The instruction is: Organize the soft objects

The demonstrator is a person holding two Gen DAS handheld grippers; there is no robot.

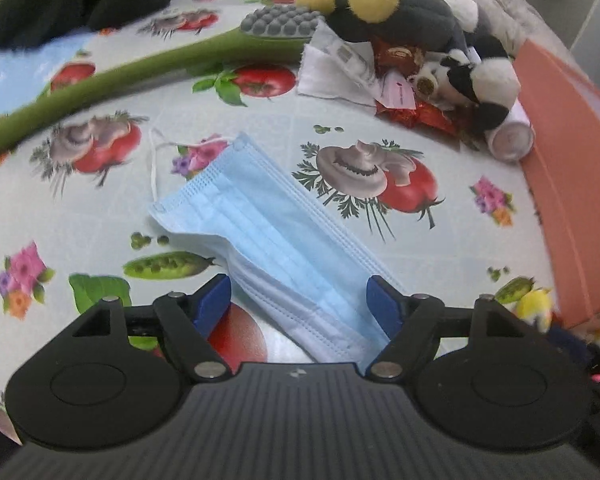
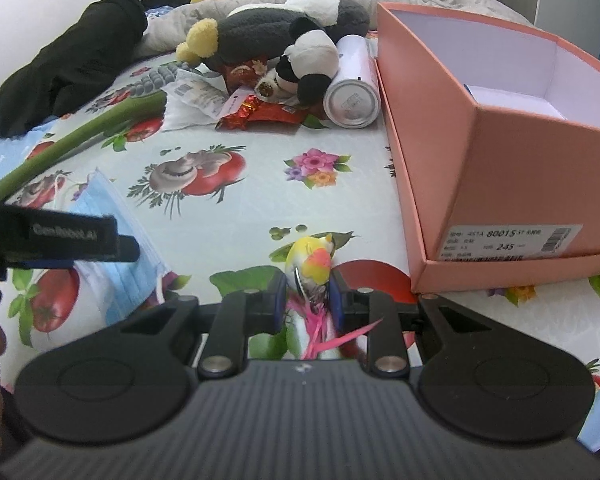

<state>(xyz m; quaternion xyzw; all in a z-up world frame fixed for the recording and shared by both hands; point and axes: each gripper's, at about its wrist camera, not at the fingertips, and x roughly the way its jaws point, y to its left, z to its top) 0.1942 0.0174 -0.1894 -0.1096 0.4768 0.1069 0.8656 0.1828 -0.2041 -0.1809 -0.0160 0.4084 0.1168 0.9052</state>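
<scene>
A blue surgical mask [image 1: 272, 236] lies flat on the patterned tablecloth; its near end reaches between the fingers of my open left gripper [image 1: 300, 300]. The mask also shows in the right wrist view [image 2: 112, 216], partly under the left gripper body. My right gripper [image 2: 307, 296] is shut on a small yellow toy bird [image 2: 312, 258] with pink tail feathers, held just above the cloth. A panda plush [image 1: 412, 20] lies at the back, also in the right wrist view [image 2: 288, 36]. The open pink shoebox [image 2: 500, 136] stands at the right.
A green long-handled massager [image 1: 140, 68], a white can [image 2: 352, 92], red wrappers [image 2: 260, 114] and paper tags lie near the panda. A black garment [image 2: 68, 60] and grey bedding lie at the back. The shoebox side [image 1: 560, 160] borders the cloth on the right.
</scene>
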